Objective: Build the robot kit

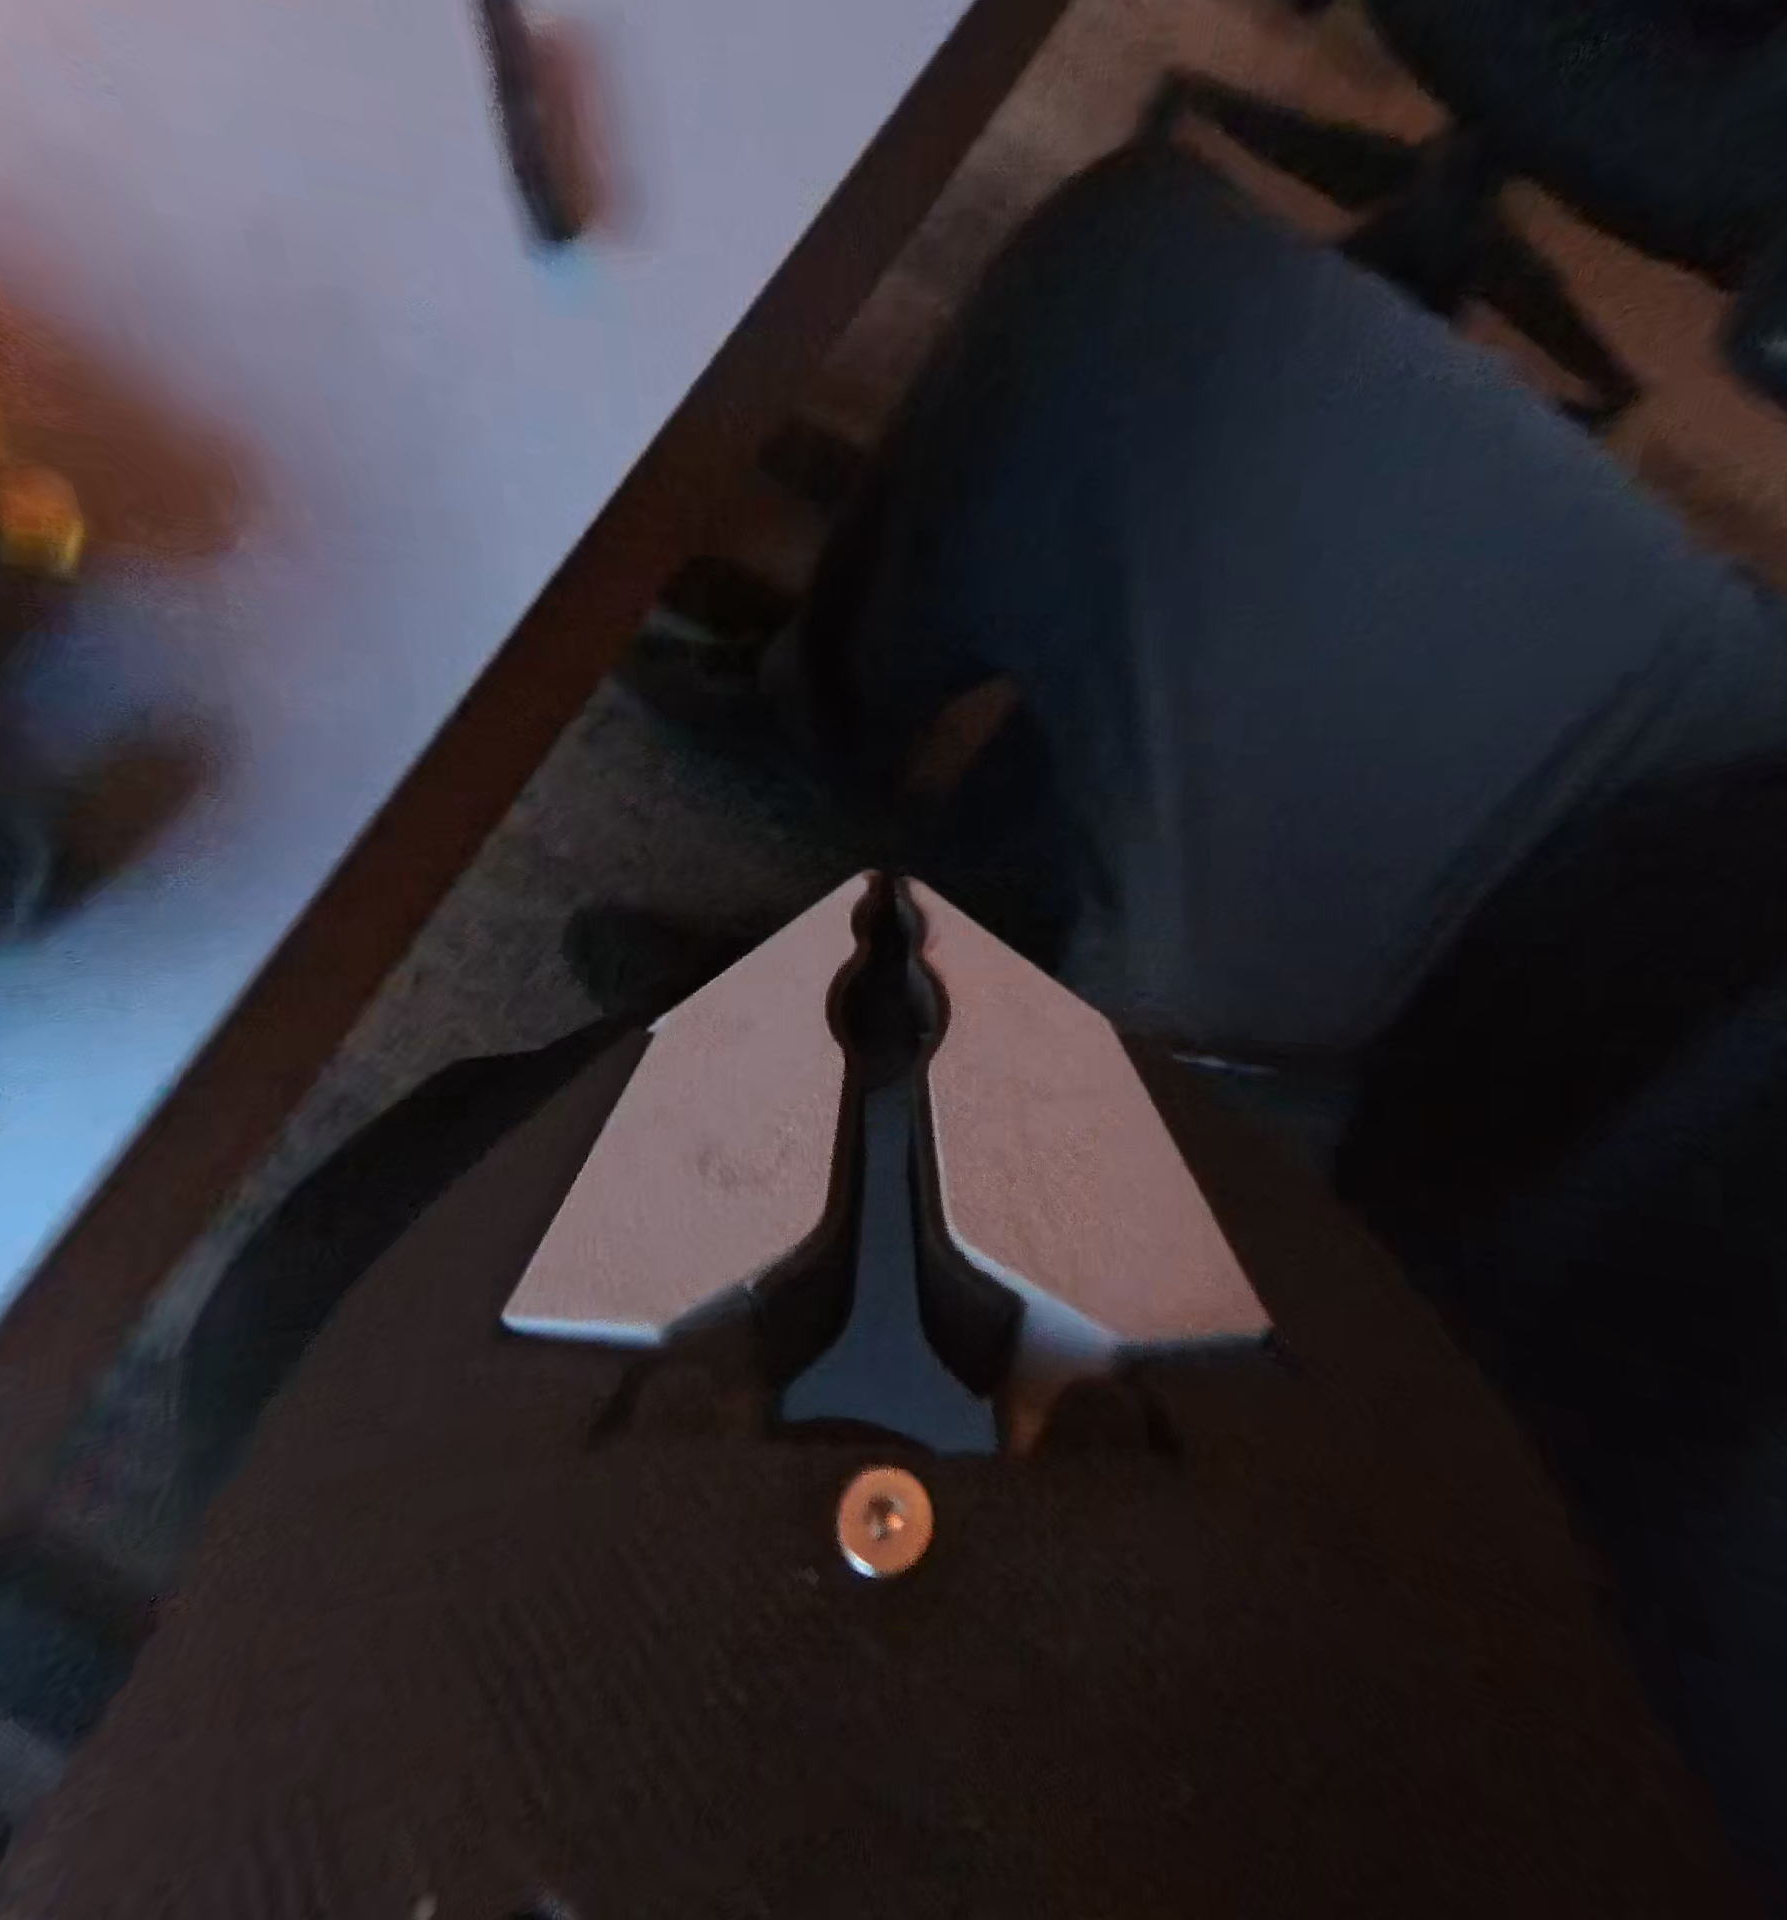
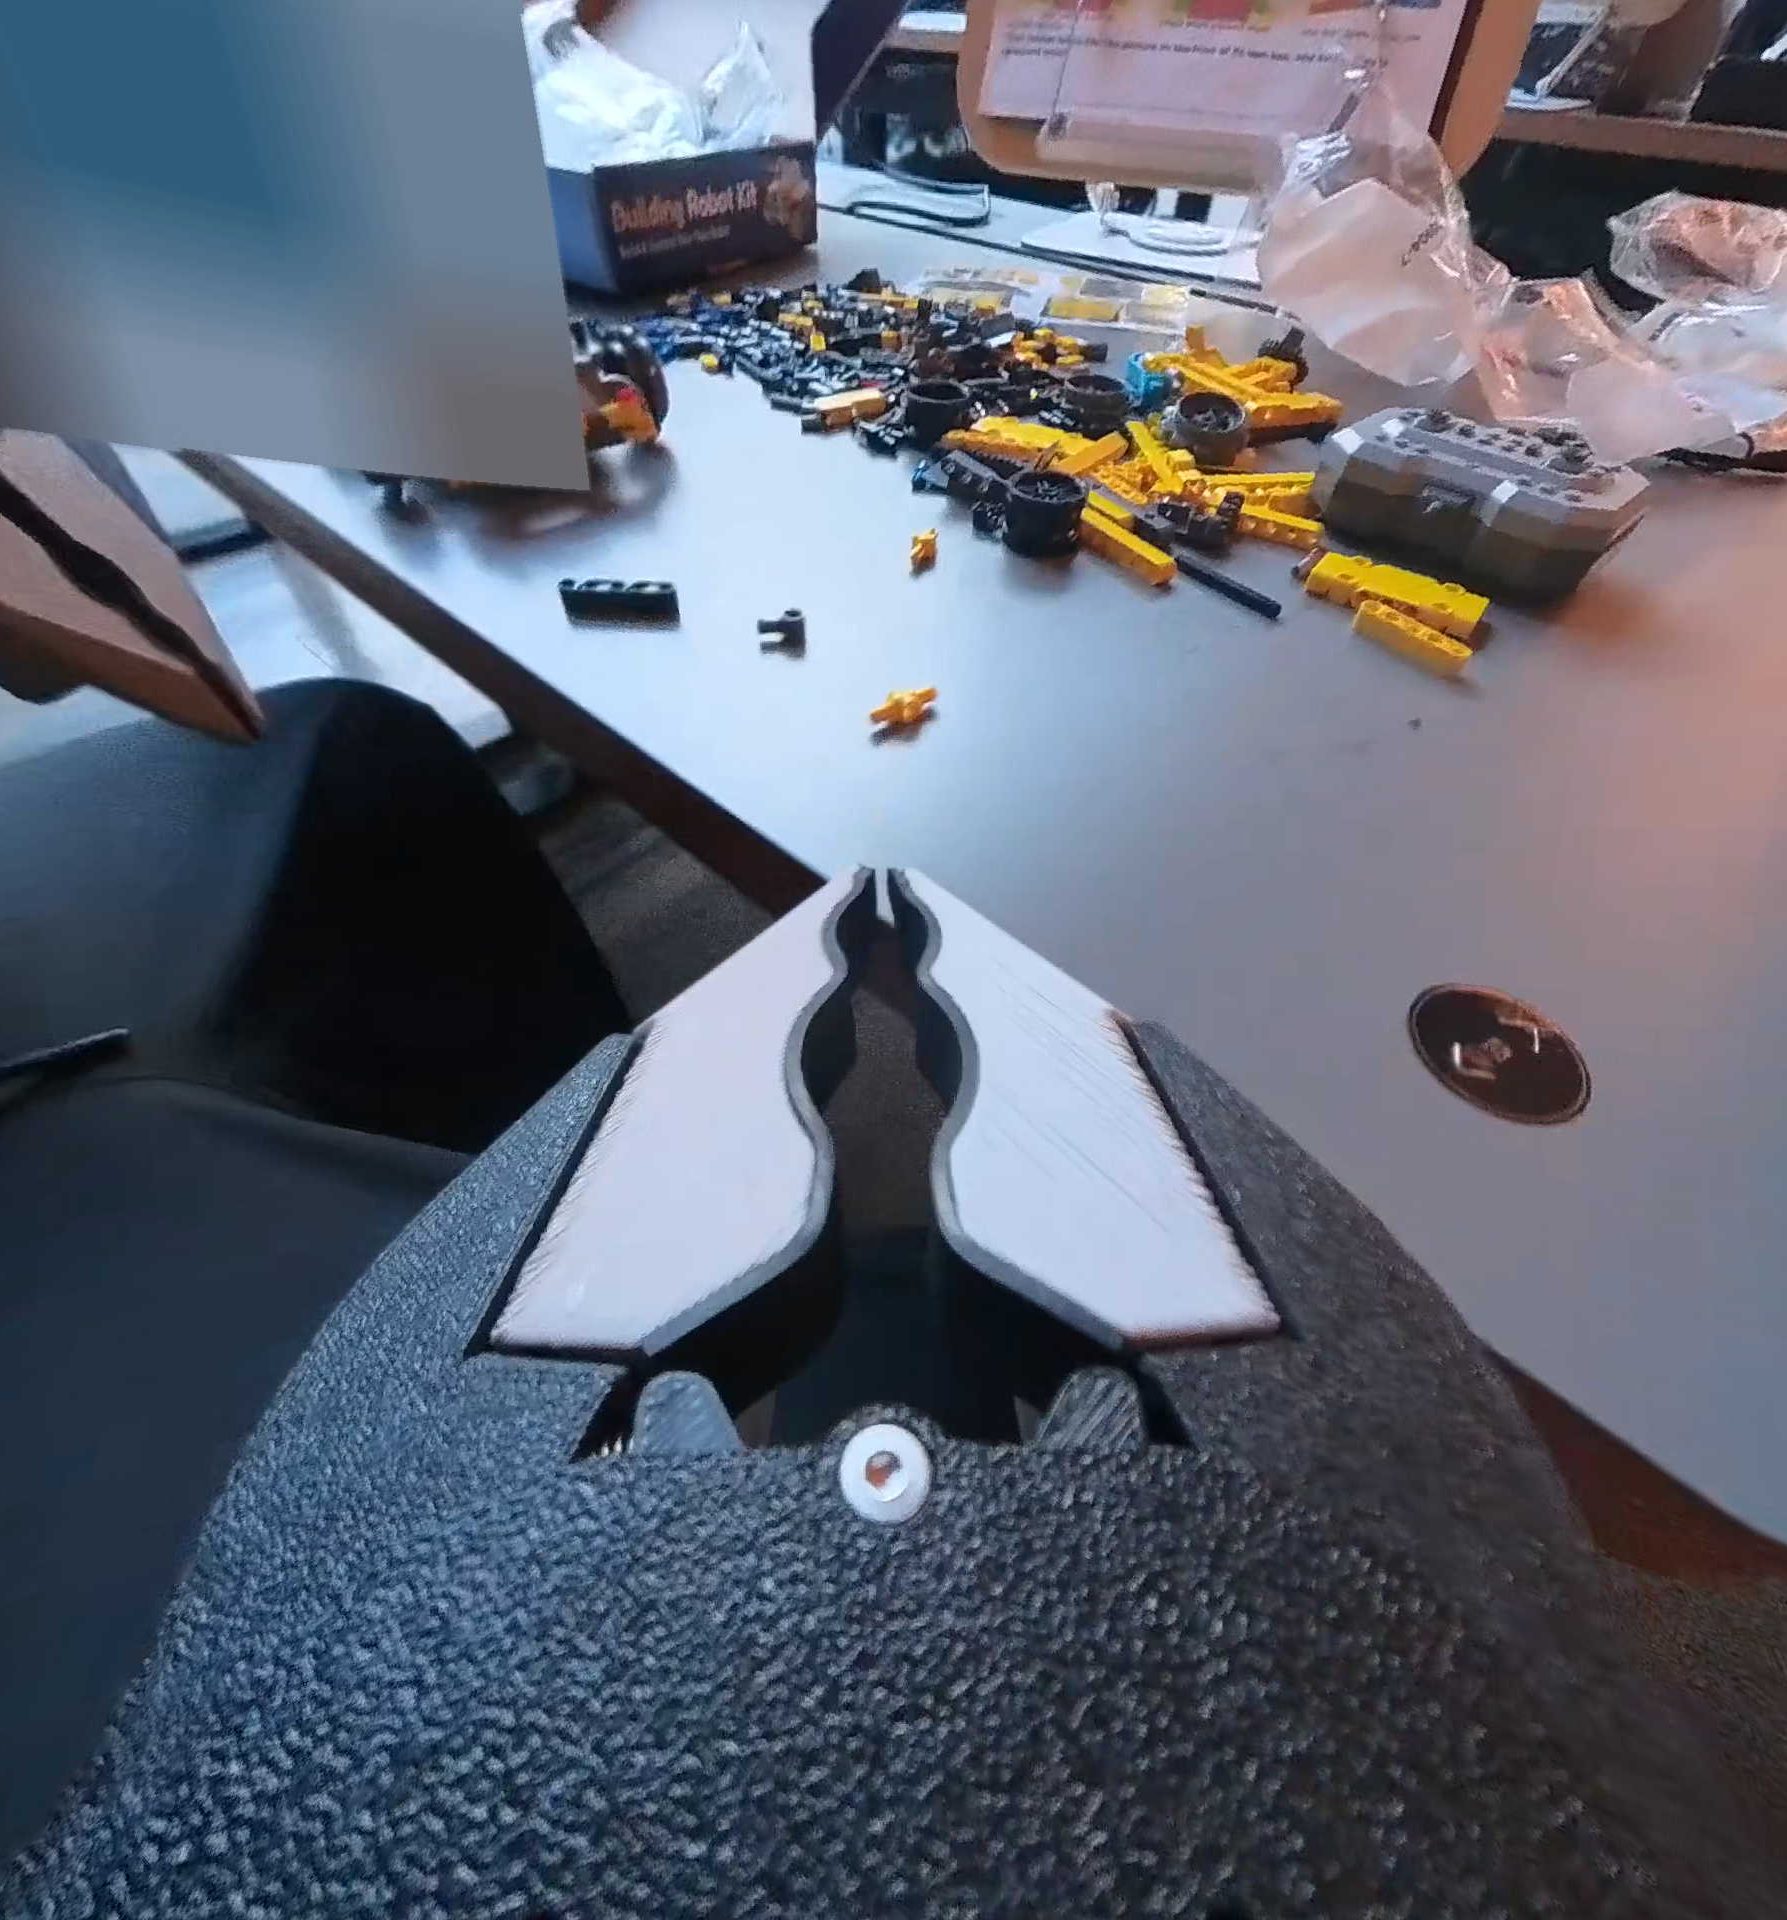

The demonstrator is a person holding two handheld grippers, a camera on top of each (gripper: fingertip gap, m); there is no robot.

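The grey, smooth counter (image 2: pixel 1232 831) with a dark wood edge carries a heap of yellow and black plastic building pieces (image 2: pixel 1086 416), a grey blocky unit (image 2: pixel 1481 509) beside it, crumpled clear bags (image 2: pixel 1471 260) and an open box (image 2: pixel 691 197) holding white bags. The right tool (image 2: pixel 881 883), clenched and empty, hangs over the counter's edge. The left tool (image 1: pixel 887 894), clenched and empty, hangs beside the counter above a dark trouser leg (image 1: pixel 1284 623).

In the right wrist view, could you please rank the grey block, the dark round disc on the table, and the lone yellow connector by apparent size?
1. grey block
2. dark round disc, nearer the camera, so unsure
3. yellow connector
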